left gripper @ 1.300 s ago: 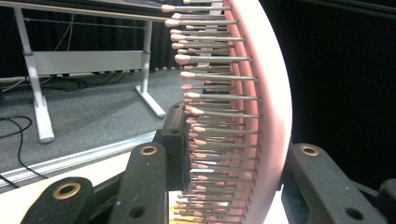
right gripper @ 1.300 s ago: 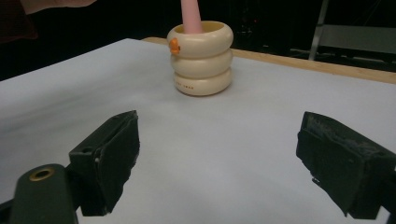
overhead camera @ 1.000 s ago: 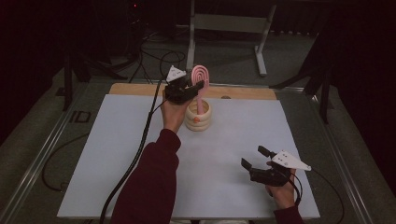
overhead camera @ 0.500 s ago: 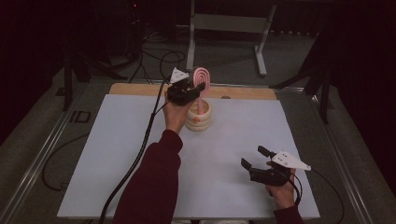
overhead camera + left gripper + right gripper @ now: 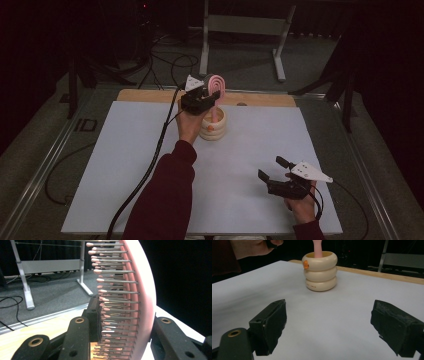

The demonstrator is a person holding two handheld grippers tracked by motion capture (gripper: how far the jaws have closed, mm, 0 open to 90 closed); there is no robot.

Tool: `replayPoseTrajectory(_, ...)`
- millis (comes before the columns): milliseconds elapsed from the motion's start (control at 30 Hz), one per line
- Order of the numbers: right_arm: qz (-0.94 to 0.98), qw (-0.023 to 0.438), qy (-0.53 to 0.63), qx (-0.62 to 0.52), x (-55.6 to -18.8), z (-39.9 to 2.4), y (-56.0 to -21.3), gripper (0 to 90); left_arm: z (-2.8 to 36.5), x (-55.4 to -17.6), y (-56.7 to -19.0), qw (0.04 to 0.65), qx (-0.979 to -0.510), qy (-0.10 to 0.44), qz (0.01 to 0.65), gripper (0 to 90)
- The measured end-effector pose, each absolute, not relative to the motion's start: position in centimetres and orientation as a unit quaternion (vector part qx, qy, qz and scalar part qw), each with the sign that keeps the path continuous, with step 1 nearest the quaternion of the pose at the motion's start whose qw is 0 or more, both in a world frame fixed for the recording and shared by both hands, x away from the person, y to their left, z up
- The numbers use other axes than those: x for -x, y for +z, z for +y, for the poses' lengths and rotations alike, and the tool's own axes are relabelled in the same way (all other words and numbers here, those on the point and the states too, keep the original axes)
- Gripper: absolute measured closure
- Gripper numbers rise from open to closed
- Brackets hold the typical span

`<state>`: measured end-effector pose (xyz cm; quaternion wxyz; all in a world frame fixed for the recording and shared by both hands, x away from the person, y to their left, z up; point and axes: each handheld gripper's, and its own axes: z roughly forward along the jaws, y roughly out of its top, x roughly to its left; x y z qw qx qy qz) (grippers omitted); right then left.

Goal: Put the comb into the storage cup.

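A pink hairbrush (image 5: 218,84) stands head up, its handle (image 5: 317,247) down inside a cream ringed holder (image 5: 214,131) at the back middle of the table. My left gripper (image 5: 206,98) is shut on the brush head; in the left gripper view the jaws press the bristle side and the pink back (image 5: 147,302). The holder (image 5: 320,271) bears a small orange knob and stands upright on the white sheet. Near the front right my right gripper (image 5: 271,168) rests low with its jaws wide apart and nothing between them (image 5: 329,325), facing the holder.
A white sheet (image 5: 125,165) covers the table, with a wooden strip (image 5: 150,96) along its back edge. The left gripper's cable (image 5: 150,165) trails across the sheet to the front. Behind the table stand a metal frame (image 5: 240,25) and loose floor cables.
The left gripper and the brush have barely shifted, a touch to the right. The right hand has stayed put.
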<state>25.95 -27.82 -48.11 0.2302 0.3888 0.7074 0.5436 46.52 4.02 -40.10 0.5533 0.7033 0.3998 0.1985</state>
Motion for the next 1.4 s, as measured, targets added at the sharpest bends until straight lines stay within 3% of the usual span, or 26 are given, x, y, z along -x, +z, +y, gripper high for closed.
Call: replayPoseTrajectory(1400, 0.710, 0.232, 0.544, -0.383, -26.0, -27.8, -48.1, 13.5, 3.1, -46.5, -42.8, 0.544, -0.708, 0.186, 0.410, 63.5)
